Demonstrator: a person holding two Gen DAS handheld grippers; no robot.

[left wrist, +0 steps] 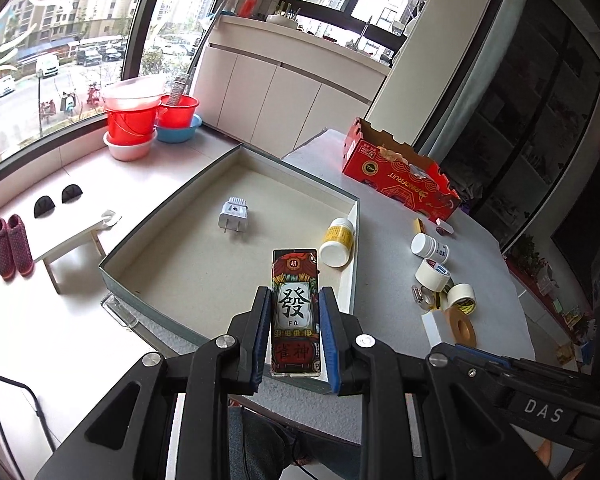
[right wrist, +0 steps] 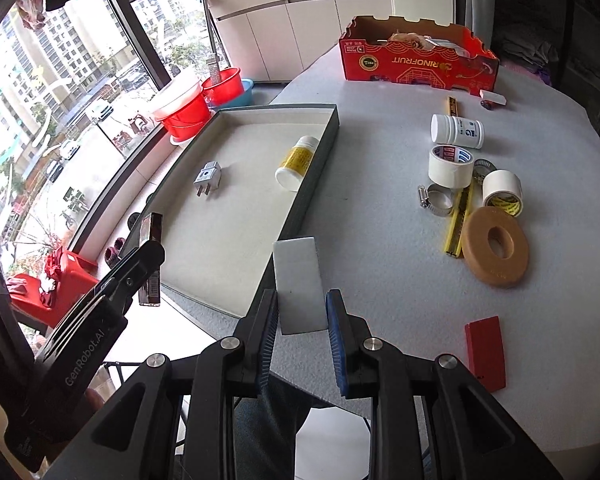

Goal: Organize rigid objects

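Looking down the left wrist view, the left gripper (left wrist: 295, 312) clamps one decorated card box (left wrist: 295, 312) between its pads, held above the near end of the shallow tray (left wrist: 148, 240). That tray holds two things: one grey plug adapter (left wrist: 233, 216) and one yellow-labelled bottle (left wrist: 337, 242) lying against its right wall. Over to the right wrist view: the right gripper (right wrist: 302, 312) grips one plain white block (right wrist: 299, 284) just beside the tray's near corner. On the table (right wrist: 380, 208) sit two tape rolls, one white bottle (right wrist: 457, 131), one tan ring (right wrist: 494, 253), one red cardboard box (right wrist: 416, 60).

Red buckets (left wrist: 134, 118) and slippers (left wrist: 13, 246) sit by the window (left wrist: 60, 40).
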